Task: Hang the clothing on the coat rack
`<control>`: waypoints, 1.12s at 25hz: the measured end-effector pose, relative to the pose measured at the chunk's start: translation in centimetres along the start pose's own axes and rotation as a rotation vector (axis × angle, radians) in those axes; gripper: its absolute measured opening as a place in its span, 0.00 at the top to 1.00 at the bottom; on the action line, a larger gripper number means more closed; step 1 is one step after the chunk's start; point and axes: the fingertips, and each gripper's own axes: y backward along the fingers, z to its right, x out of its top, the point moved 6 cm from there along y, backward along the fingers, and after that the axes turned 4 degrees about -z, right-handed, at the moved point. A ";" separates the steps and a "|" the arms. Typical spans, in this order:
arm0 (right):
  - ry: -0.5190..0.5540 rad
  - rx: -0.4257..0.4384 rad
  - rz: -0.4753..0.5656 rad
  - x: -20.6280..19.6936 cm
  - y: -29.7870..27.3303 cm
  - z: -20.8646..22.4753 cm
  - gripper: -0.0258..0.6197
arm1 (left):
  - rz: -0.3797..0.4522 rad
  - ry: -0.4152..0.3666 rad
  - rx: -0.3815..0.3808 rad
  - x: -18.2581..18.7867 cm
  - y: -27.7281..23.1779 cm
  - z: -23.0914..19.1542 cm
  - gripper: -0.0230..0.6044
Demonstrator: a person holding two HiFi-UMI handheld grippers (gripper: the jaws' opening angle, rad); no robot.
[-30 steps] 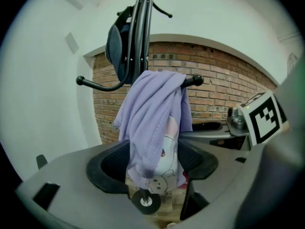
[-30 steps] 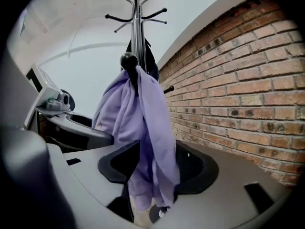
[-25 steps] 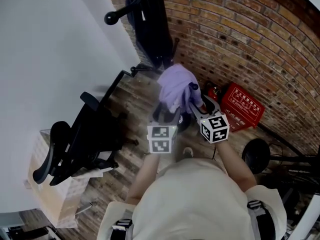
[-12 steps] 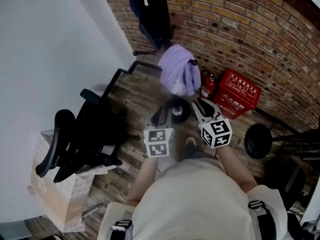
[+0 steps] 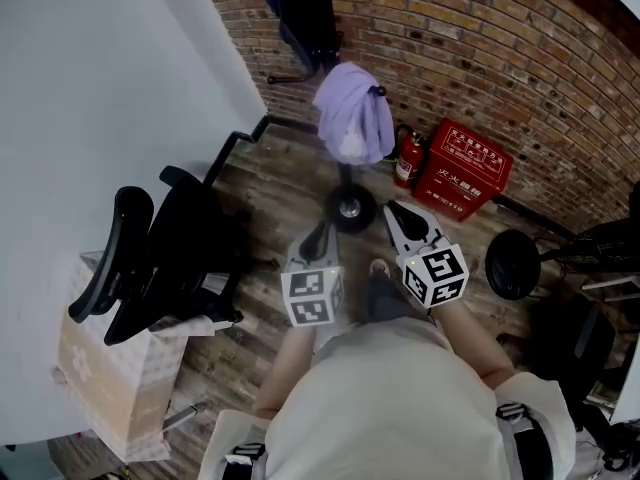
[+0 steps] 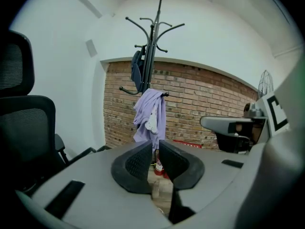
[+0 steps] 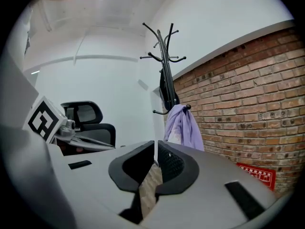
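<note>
A lavender garment [image 5: 352, 118] hangs from a lower hook of the black coat rack [image 5: 350, 210], with a dark jacket [image 5: 305, 8] on the rack behind it. The garment [image 6: 150, 116] drapes beside the pole [image 6: 153, 37] in the left gripper view, and it [image 7: 183, 128] shows the same way in the right gripper view. My left gripper [image 5: 320, 236] and right gripper [image 5: 405, 220] are held side by side, short of the rack's base and apart from the garment. The jaws of both [image 6: 155, 149] [image 7: 155, 151] are closing to a thin slit with nothing between them.
A black office chair [image 5: 160, 268] stands at the left by the white wall, with a cardboard box [image 5: 105, 378] beside it. A red box [image 5: 462, 168] and a fire extinguisher [image 5: 406, 158] sit against the brick wall. A round black stand base [image 5: 512, 265] lies at the right.
Both grippers have let go of the lavender garment and drawn back from the rack, their jaws closing from wide open. The garment stays hanging on the hook.
</note>
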 end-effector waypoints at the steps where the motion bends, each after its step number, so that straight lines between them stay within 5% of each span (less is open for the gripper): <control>1: 0.003 0.004 0.004 0.0 0.6 -0.5 0.93 | 0.005 0.008 0.000 -0.3 0.7 0.1 0.90; 15: 0.001 0.014 0.042 -1.0 6.4 -4.7 0.94 | 0.093 0.066 -0.002 -2.1 7.8 1.5 0.93; 28: 0.037 0.013 0.054 -0.8 7.8 -5.5 0.96 | 0.111 0.060 -0.013 -2.1 9.0 2.4 0.93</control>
